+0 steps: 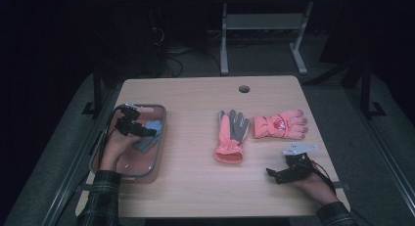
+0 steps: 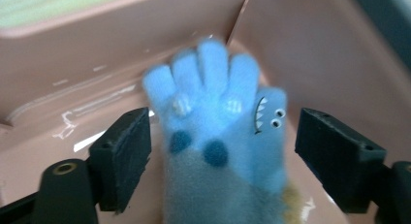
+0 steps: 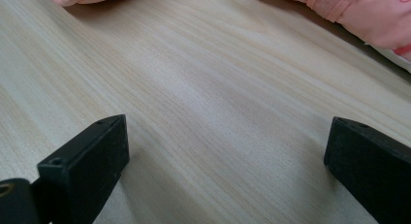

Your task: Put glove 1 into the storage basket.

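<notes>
A blue monster-face glove lies in a pink tray at the table's left. My left gripper hangs over it inside the tray. In the left gripper view the blue glove lies between the jaws of the left gripper, which stand wide and clear of its sides. Two pink gloves rest mid-table, one with a grey palm, the other to its right. My right gripper rests low at the front right, open over bare wood, with pink glove fabric ahead of it.
The wooden table has a round cable hole near its far edge. A white desk frame stands on the dark floor behind the table. The tray's pink wall rises close around the left gripper.
</notes>
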`<state>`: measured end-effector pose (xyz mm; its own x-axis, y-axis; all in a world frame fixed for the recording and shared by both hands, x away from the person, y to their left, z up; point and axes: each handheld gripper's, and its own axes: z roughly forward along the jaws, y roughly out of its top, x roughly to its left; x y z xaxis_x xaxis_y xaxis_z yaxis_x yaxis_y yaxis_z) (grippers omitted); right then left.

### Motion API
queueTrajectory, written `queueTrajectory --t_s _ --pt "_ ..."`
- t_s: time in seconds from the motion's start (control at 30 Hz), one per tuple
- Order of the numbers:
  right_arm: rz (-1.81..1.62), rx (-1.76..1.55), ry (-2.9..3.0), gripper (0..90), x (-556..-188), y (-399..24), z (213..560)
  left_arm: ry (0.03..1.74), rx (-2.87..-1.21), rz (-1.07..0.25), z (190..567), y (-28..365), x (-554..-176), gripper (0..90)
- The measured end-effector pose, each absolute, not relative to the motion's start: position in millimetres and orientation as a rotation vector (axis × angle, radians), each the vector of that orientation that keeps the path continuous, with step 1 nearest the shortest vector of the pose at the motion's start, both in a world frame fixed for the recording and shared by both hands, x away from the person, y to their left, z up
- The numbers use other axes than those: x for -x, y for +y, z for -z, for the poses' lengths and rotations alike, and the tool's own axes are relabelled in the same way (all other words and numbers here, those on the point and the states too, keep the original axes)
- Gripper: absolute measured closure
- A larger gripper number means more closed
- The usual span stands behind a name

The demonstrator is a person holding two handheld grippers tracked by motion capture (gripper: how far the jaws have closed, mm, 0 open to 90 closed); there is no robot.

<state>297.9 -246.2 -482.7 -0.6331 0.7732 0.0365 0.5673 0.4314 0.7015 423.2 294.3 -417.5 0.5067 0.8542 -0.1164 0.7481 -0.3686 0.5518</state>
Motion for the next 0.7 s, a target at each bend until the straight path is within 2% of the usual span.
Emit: queueTrajectory --t_s 0.37,0.7 --pt "-1.008 -1.154 2.399 1.6 -298.1 -246.2 482.8 1.154 -2.107 -0.276 376.0 280.1 -404.5 15.8" --pt "-1.009 -1.152 2.399 1.6 -298.1 -246.3 482.9 1.024 -2.090 -0.191 356.4 246.3 -387.5 13.3"
